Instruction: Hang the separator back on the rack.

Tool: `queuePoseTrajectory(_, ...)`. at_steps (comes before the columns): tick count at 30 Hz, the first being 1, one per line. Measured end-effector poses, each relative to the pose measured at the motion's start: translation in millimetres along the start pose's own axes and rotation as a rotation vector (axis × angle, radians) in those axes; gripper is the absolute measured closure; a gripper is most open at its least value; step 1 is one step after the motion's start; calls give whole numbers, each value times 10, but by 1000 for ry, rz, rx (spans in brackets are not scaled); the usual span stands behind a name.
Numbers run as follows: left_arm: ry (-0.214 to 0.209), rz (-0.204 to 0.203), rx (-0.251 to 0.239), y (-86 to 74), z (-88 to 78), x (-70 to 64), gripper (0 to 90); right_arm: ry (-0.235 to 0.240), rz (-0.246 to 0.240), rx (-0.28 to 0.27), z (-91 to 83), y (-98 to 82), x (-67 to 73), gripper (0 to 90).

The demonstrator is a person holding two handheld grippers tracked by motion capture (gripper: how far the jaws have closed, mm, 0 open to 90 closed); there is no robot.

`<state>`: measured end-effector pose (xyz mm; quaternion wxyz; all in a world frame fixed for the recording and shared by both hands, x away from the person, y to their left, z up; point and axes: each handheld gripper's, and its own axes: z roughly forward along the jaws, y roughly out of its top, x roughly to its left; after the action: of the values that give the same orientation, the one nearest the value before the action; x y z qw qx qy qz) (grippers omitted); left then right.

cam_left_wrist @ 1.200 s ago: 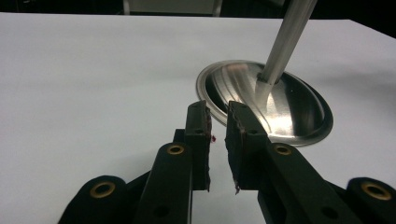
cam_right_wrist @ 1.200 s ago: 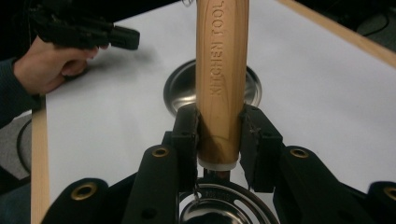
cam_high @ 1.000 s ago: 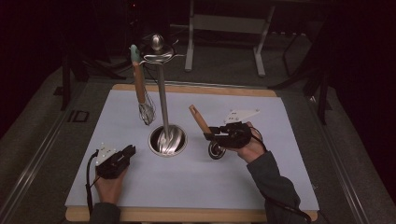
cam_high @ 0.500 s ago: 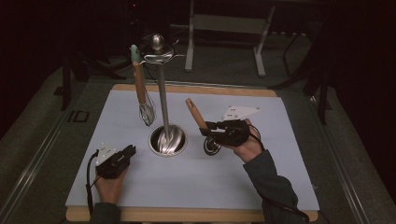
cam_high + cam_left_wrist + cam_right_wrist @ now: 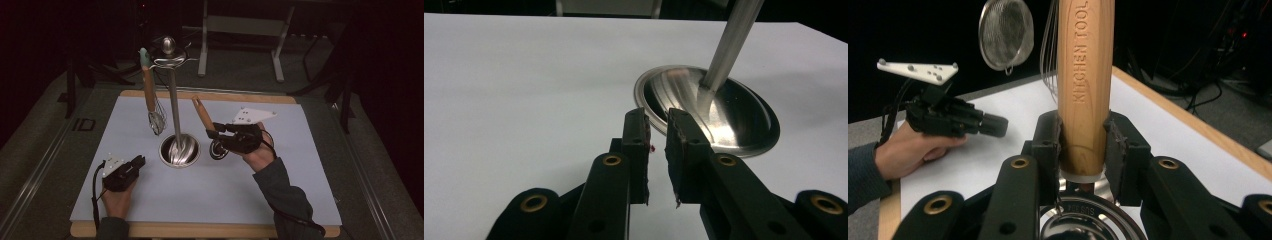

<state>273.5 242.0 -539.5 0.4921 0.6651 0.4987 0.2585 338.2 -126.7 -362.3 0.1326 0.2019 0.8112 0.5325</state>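
Observation:
A metal utensil stand point(image 5: 174, 105) rises from a round base point(image 5: 179, 150) in the middle of the white mat. A wooden-handled whisk point(image 5: 150, 95) hangs from it on the left. My right gripper point(image 5: 214, 134) is shut on a wooden-handled metal scoop point(image 5: 202, 114), handle tilted up toward the stand, round bowl point(image 5: 218, 149) low by the base. In the right gripper view the pads point(image 5: 1120, 145) clamp the handle point(image 5: 1085, 75) just above the bowl. My left gripper point(image 5: 139, 161) rests near the front left, pointing at the base point(image 5: 724, 110); its jaws point(image 5: 657, 127) stand narrowly apart, nothing between.
The white mat point(image 5: 280, 165) lies on a wooden board whose edge point(image 5: 200, 231) runs along the front. A small mesh strainer point(image 5: 1005, 32) hangs up high, and whisk wires point(image 5: 1048, 45) show behind the handle. Dark floor and table legs point(image 5: 277, 55) lie beyond.
My right gripper has risen and shifted left toward the stand, carrying the scoop with it. The left gripper has stayed where it was.

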Motion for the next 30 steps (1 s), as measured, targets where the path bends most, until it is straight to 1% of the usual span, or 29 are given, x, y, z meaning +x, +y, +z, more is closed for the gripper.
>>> queuePoseTrajectory(18, -1, 2, 0, 0, -2, 1, 791, -23, -66, -86, -45, 351, 159, 695)
queuePoseTrajectory(30, -1, -1, -3, -1, -3, -1, 791, -41, -85, -150, -103, 532, 229, 695)
